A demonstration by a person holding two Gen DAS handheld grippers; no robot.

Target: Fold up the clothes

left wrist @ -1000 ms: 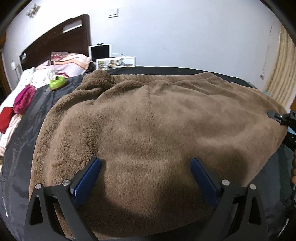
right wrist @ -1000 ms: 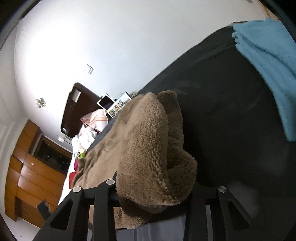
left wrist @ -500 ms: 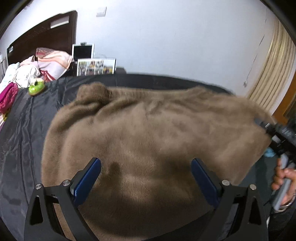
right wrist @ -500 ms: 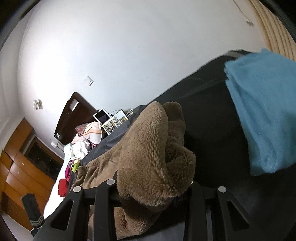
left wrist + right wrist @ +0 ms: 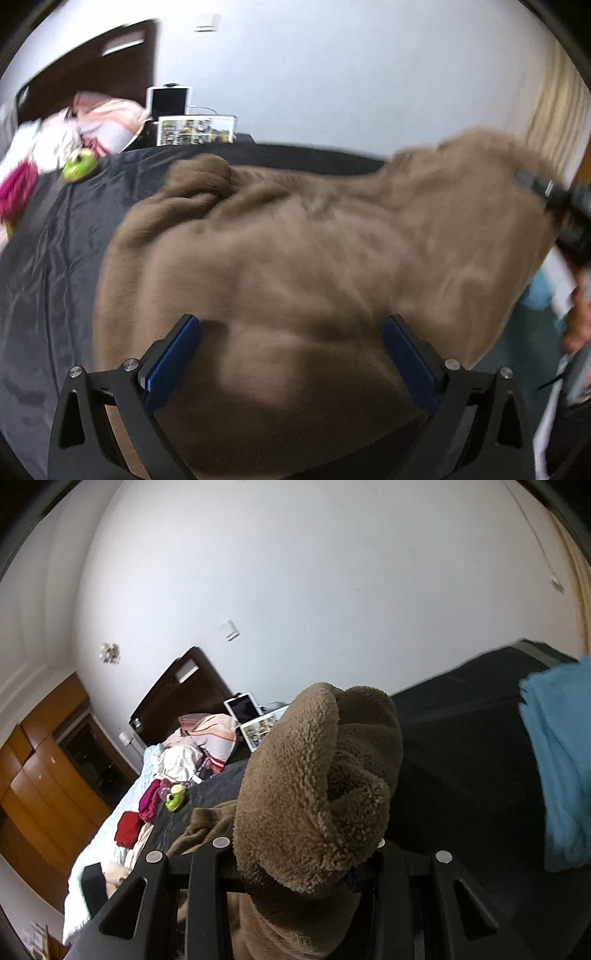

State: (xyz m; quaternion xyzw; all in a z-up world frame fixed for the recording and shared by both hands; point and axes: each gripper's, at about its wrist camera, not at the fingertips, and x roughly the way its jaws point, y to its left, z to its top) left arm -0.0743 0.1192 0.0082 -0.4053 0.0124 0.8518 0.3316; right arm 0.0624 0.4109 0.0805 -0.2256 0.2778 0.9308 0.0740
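Now lifting the fuzzy brown fleece garment [image 5: 295,258] by one corner.
Right gripper [image 5: 303,864] jaws pinch it; left gripper [image 5: 291,354] jaws spread: carry the corner evenly across.

Setting: a home bedroom. I work over a bed [image 5: 55,236] with a dark cover; dark wooden headboard [image 5: 173,701] against a white wall. Pillow [image 5: 210,734] and loose clothes [image 5: 147,805] heaped at the head end. Wooden wardrobe [image 5: 40,775] alongside, curtain [image 5: 550,110] at one edge, tablet [image 5: 169,100] and photo frame [image 5: 195,129] nearby.
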